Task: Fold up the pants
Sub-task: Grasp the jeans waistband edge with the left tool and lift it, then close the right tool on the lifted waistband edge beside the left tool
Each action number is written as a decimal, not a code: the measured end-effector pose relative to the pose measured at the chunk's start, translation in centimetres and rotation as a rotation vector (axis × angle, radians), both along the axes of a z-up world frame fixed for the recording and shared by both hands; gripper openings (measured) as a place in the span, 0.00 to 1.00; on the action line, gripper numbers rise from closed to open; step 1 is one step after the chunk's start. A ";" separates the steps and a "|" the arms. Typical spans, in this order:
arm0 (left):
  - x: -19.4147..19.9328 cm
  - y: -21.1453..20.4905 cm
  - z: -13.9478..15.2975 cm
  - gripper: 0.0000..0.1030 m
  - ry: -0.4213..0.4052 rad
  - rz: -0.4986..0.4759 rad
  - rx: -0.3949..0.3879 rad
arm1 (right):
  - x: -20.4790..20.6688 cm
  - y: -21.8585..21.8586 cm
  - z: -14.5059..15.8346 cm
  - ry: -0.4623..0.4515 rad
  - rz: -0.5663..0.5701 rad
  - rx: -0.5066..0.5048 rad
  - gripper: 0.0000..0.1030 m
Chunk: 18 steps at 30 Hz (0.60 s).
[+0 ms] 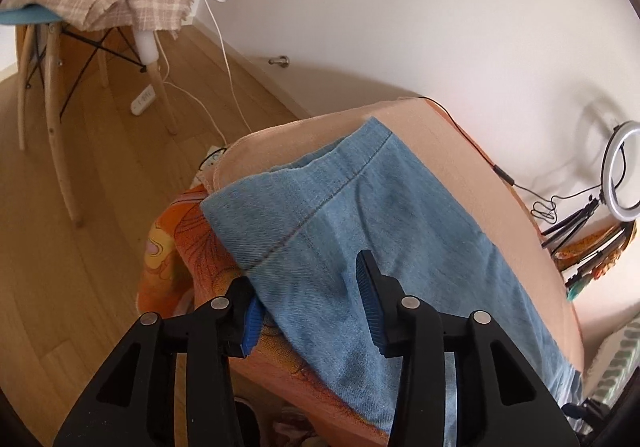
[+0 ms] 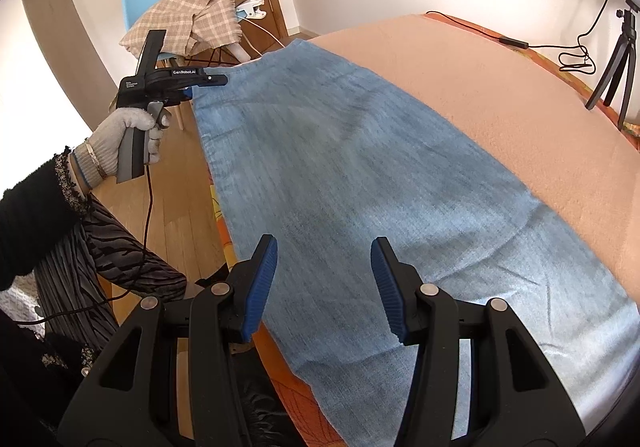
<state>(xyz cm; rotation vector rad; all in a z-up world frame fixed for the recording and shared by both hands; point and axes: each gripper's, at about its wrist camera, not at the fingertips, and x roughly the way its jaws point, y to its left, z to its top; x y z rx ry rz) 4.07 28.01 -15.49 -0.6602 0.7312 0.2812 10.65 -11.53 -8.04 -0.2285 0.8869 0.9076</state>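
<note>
While left gripper (image 1: 310, 303) gapes wide, empty, at near edge of pants (image 1: 360, 215) on peach blanket (image 1: 460, 151): soft denim, floppy (pinch hem corners). Right view: right gripper (image 2: 324, 287) wide open, empty, over cloth.

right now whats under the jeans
The jeans lie flat on a peach blanket, with an orange patterned cover showing beneath at the edge. Anything directly under the denim is hidden.
</note>
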 end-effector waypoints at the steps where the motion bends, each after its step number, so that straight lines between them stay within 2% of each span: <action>1: 0.1 0.3 0.0 0.37 -0.008 -0.002 0.001 | 0.0 0.1 0.0 0.000 0.002 -0.001 0.50; 2: 0.4 0.5 0.0 0.36 -0.008 -0.005 0.006 | 0.1 0.1 0.0 -0.001 0.003 -0.003 0.50; 3: 0.6 0.7 0.1 0.33 -0.017 -0.007 0.009 | 0.0 0.2 -0.1 -0.001 0.003 -0.004 0.50; 4: 0.8 0.9 0.1 0.24 -0.024 -0.011 0.006 | 0.0 0.3 0.0 -0.001 0.004 -0.003 0.50; 7: 0.6 0.8 0.4 0.16 -0.048 -0.016 0.014 | -0.3 0.5 0.0 -0.006 0.006 -0.003 0.50; 11: 0.8 -1.3 2.4 0.14 -0.084 -0.073 0.118 | -0.3 0.3 0.1 -0.001 0.001 0.010 0.50; 14: 1.0 -3.3 3.9 0.13 -0.129 -0.133 0.156 | 0.4 -0.1 -0.1 0.020 -0.025 0.022 0.50; 16: 1.3 -5.3 4.8 0.13 -0.154 -0.201 0.182 | 1.0 -0.4 -0.2 0.039 -0.051 0.034 0.50; 18: 1.7 -8.1 5.5 0.13 -0.162 -0.289 0.245 | 1.7 -0.8 -0.2 0.060 -0.086 0.052 0.50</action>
